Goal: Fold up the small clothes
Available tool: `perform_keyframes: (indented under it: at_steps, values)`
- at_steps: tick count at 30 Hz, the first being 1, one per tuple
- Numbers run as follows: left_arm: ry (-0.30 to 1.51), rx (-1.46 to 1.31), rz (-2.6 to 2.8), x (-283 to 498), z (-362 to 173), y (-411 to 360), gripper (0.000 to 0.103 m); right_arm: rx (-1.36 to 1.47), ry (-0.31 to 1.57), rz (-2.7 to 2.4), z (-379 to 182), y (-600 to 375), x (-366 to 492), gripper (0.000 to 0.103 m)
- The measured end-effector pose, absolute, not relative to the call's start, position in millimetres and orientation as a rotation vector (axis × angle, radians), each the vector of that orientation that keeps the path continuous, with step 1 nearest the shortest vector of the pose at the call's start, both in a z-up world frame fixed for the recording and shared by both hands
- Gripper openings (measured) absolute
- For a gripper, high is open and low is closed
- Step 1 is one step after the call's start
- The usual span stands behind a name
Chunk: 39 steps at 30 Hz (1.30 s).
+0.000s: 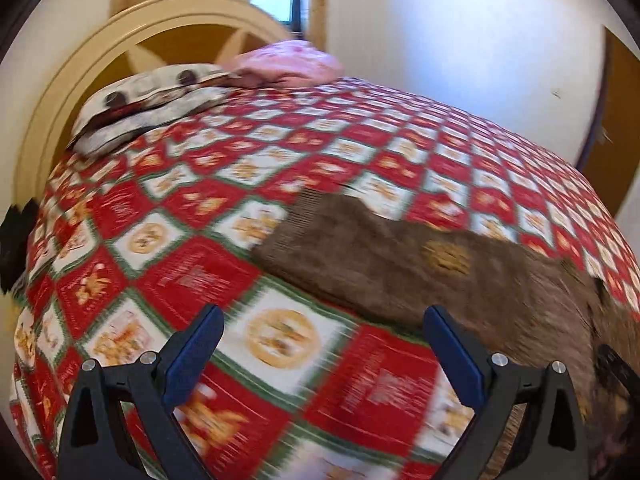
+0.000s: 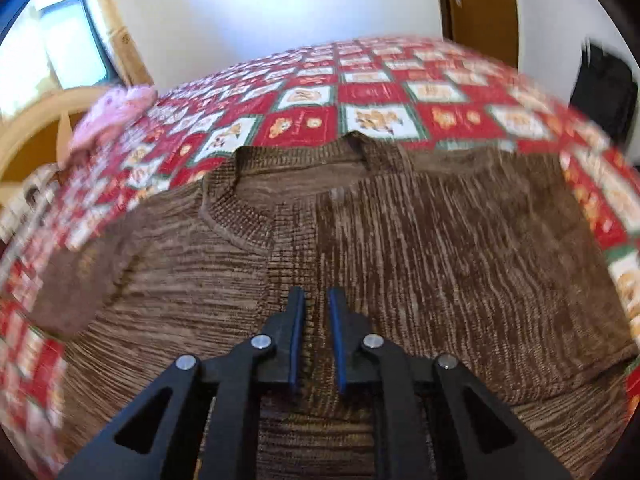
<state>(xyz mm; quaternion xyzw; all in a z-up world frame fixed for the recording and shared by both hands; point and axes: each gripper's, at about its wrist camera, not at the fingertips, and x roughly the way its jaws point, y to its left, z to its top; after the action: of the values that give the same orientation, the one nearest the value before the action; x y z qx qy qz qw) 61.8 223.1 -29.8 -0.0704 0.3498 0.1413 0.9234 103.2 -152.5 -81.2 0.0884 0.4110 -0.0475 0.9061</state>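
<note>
Garment: my brown knitted sweater (image 2: 400,248) lies front-up and mostly flat on the bed (image 1: 360,152), collar (image 2: 236,216) toward the far side, on the red-and-white patchwork cover.
Done so far: the right sleeve looks already laid in across the chest, with a straight edge running down that side; I judge this from the lie of the cloth, since blur hides the seam.
Left sleeve: its sleeve (image 1: 360,256) sticks out sideways over the cover, not yet folded.
Left tool: my left tool (image 1: 324,316) hangs above the cover just beside that sleeve, jaws spread wide, nothing between them.
Right tool: my right tool (image 2: 316,300) is over the middle of the sweater, jaws nearly together with a narrow gap; no cloth is pinched that I can see.
Still to do: bring the loose sleeve in, then fold the body hem to collar.
Other cloth: a pink piece (image 1: 288,60) and a patterned pillow (image 1: 148,100) sit near the headboard, well apart from the sweater.
Progress: early to middle, I reckon.
</note>
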Motion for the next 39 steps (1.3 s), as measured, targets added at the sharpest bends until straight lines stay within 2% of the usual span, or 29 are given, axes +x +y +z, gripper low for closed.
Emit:
perform_keyframes:
  at_steps: [3,5,6,7,10,14,16,17,19,21,22,24,26,28,34,39]
  values:
    - [0.708,-0.210,0.330,73.1,-33.2,248.9,0.100,0.188,0.793,-0.080,-64.8,-152.6,90.4,0.020]
    - [0.719,-0.316,0.332,83.0,-39.7,267.6,0.100,0.187,0.742,-0.082,-50.1,-144.0,78.7,0.035]
    - [0.719,-0.360,0.332,86.5,-42.4,273.2,0.100,0.184,0.719,-0.078,-43.6,-138.3,74.0,0.049]
    - [0.721,-0.420,0.329,91.5,-47.7,281.7,0.100,0.179,0.690,-0.069,-36.4,-131.2,67.0,0.057]
    - [0.744,-0.509,0.358,103.5,-59.9,290.9,0.100,0.154,0.658,-0.035,-29.0,-114.8,61.0,0.057]
    - [0.778,-0.467,0.356,125.7,-72.4,282.8,0.100,0.151,0.658,-0.008,-25.4,-101.6,54.5,0.057]
    - [0.806,-0.473,0.353,134.2,-80.5,282.7,0.096,0.153,0.672,-0.006,-26.9,-99.7,55.2,0.057]
    - [0.803,-0.468,0.364,136.3,-81.9,283.1,0.093,0.159,0.676,-0.005,-28.0,-100.1,55.3,0.057]
    - [0.786,-0.448,0.383,138.7,-82.0,282.6,0.078,0.171,0.683,-0.010,-29.2,-101.1,54.2,0.057]
    - [0.777,-0.478,0.367,141.1,-83.1,286.5,0.058,0.184,0.688,-0.021,-29.5,-102.8,51.6,0.057]
    - [0.775,-0.501,0.367,142.0,-84.4,290.2,0.053,0.192,0.688,-0.024,-29.4,-103.1,49.0,0.057]
    - [0.760,-0.554,0.359,141.8,-87.1,298.9,0.024,0.213,0.688,-0.028,-28.5,-105.7,46.7,0.057]
    - [0.747,-0.619,0.321,139.3,-91.5,306.6,0.008,0.223,0.683,-0.031,-26.8,-106.7,45.0,0.057]
    - [0.741,-0.648,0.315,138.2,-94.1,309.0,0.007,0.221,0.682,-0.036,-26.0,-105.9,43.9,0.057]
    - [0.723,-0.507,0.309,145.1,-75.0,283.7,0.006,0.242,0.700,-0.044,-27.9,-110.7,40.1,0.057]
    - [0.621,-0.390,0.227,141.1,-28.4,238.7,0.006,0.300,0.686,-0.079,-24.6,-130.0,28.8,0.057]
